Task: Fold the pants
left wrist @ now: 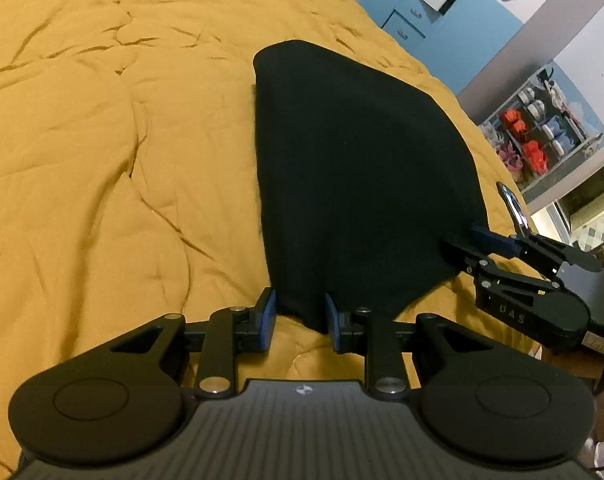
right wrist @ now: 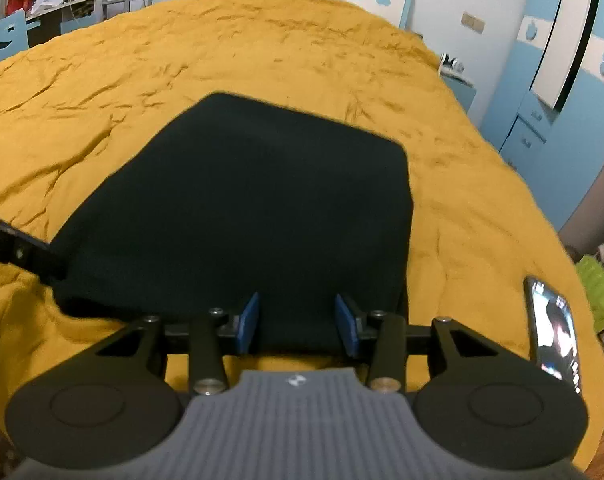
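Pants [right wrist: 242, 216], black and folded, lie on a mustard bedspread [left wrist: 102, 160], both the left gripper [left wrist: 300, 318] and right gripper [right wrist: 298, 322] with fingers apart at the near edge.

The pants [right wrist: 238, 208] are too dark to show folds or seams. The phone [right wrist: 553, 332] screen is blurred. The left gripper [right wrist: 22, 254] is cut off by the right view's edge.

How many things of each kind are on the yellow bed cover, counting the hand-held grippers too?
Black pants: 1
Phone: 1
Hand-held grippers: 2, the left hand-held gripper and the right hand-held gripper, both open at the pants' near edge
Total: 4, all on the bed cover
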`<state>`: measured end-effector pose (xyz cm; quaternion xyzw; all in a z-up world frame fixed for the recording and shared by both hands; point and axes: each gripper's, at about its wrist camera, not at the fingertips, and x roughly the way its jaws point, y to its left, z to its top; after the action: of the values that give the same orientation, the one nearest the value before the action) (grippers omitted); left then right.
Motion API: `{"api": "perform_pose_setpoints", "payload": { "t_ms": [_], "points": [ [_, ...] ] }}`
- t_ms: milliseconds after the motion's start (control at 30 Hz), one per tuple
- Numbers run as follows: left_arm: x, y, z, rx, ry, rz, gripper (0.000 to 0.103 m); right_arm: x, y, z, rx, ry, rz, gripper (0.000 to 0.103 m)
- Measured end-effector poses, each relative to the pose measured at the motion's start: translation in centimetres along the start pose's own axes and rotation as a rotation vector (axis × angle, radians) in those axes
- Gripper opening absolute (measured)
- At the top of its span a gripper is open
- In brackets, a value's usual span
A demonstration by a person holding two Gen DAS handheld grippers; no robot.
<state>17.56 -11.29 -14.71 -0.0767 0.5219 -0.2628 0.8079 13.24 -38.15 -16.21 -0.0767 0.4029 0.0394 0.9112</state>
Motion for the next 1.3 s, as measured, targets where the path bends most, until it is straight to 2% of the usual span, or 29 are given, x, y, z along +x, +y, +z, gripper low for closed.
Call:
{"api": "perform_pose_setpoints", "payload": {
  "t_ms": [133, 300, 433, 567, 700, 833, 967, 1000, 1067, 1100, 1133, 1233, 1300],
  "points": [
    [-1.1, -0.1, 1.3, 0.010, -0.003, -0.020, 0.029, -1.3, -0.8, 0.6, 0.020, 0.001, 0.029, 0.037],
    [-1.8, 0.4, 4.5, 0.018, -0.121, -0.023, 0.029, -1.6, -2.8, 3.0, 0.088, -0.069, 0.004, 0.036],
    [-0.9, 0.1, 7.7, 0.023, -0.212, 0.007, 0.029, 0.5, -4.4, 5.1, 0.155, -0.080, -0.007, 0.023],
    [1.3, -1.6, 9.9, 0.088, -0.270, 0.075, 0.029, 3.3, -5.2, 7.3, 0.177, -0.093, -0.019, 0.015],
    [4.2, -2.0, 11.4, 0.096, -0.249, 0.086, 0.026, 6.5, -5.5, 9.3, 0.166, -0.085, -0.045, 0.010],
    [6.9, -1.3, 11.5, 0.089, -0.196, 0.124, 0.025, 9.2, -5.6, 9.2, 0.162, -0.036, -0.036, 0.010],
    [7.4, -0.4, 11.6, 0.058, -0.187, 0.114, 0.025, 9.2, -6.0, 9.0, 0.177, -0.048, -0.019, 0.010],
    [7.0, -0.4, 11.7, 0.051, -0.190, 0.109, 0.025, 9.0, -6.2, 9.0, 0.187, -0.052, -0.011, 0.012],
    [6.0, -0.3, 11.8, 0.029, -0.201, 0.098, 0.026, 8.1, -6.9, 8.9, 0.234, -0.061, 0.026, 0.030],
    [5.4, -0.2, 11.7, 0.015, -0.206, 0.095, 0.030, 7.6, -7.4, 8.8, 0.264, -0.069, 0.047, 0.044],
    [4.7, 0.0, 11.6, 0.002, -0.207, 0.090, 0.038, 7.1, -7.8, 8.7, 0.296, -0.073, 0.063, 0.053],
    [3.6, 0.7, 11.2, -0.050, -0.188, 0.056, 0.060, 6.8, -9.1, 8.2, 0.377, -0.020, 0.098, 0.062],
    [3.4, 1.5, 11.0, -0.105, -0.174, 0.026, 0.064, 7.2, -10.0, 7.6, 0.443, 0.014, 0.127, 0.065]
  ]
}}
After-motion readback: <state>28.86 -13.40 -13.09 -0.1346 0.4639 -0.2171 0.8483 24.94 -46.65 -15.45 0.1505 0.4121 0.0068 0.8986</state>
